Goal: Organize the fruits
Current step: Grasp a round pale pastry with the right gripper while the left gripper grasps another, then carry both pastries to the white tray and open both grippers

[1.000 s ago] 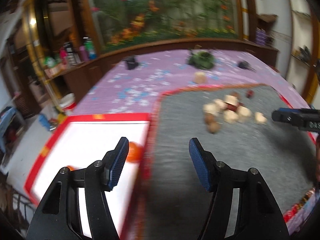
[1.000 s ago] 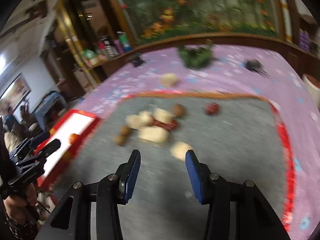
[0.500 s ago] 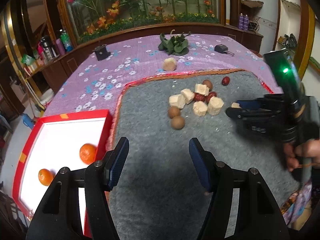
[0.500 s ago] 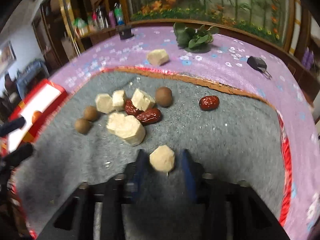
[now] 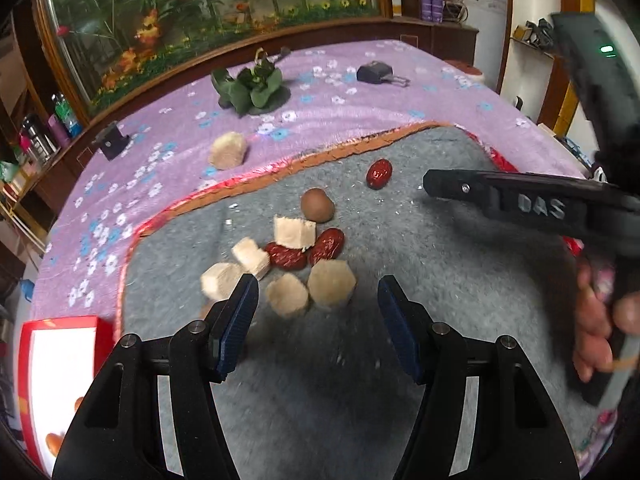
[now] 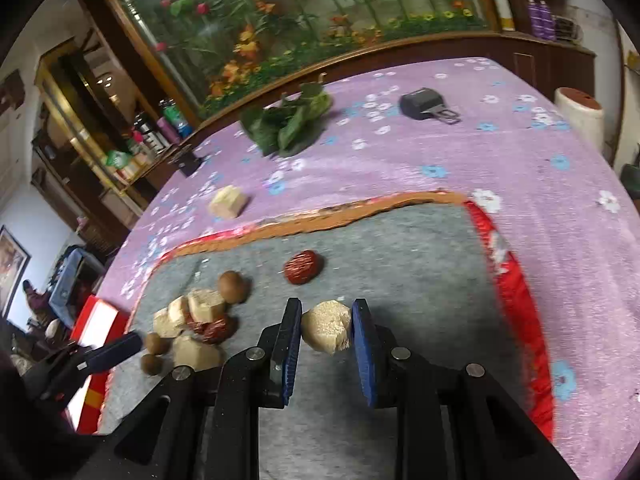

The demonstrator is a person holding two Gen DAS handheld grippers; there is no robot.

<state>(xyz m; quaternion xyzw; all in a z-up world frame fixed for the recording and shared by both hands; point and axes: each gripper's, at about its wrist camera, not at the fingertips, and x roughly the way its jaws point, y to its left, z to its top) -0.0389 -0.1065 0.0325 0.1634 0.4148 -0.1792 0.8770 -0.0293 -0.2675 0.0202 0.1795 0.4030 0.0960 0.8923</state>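
Observation:
Beige fruit chunks (image 5: 331,282), dark red dates (image 5: 285,256) and a brown round fruit (image 5: 317,205) lie heaped on the grey mat (image 5: 440,280). My left gripper (image 5: 317,282) hangs open just short of the heap, with nothing between its fingers. In the right wrist view, my right gripper (image 6: 327,305) is shut on one beige chunk (image 6: 327,330), both blue pads pressing its sides. A lone date (image 6: 303,267) lies just beyond it. The red-rimmed white tray (image 5: 60,360) at the lower left holds an orange fruit (image 5: 54,442).
Another beige chunk (image 5: 227,150) sits off the mat on the purple flowered cloth. Farther back lie green leaves (image 5: 256,88), a black key fob (image 5: 374,73) and a small black object (image 5: 112,142). A white pot (image 6: 578,114) stands past the table's right edge.
My right gripper closed from open onto the beige chunk. My left gripper swung away from the tray, right and forward, up to the heap of fruit.

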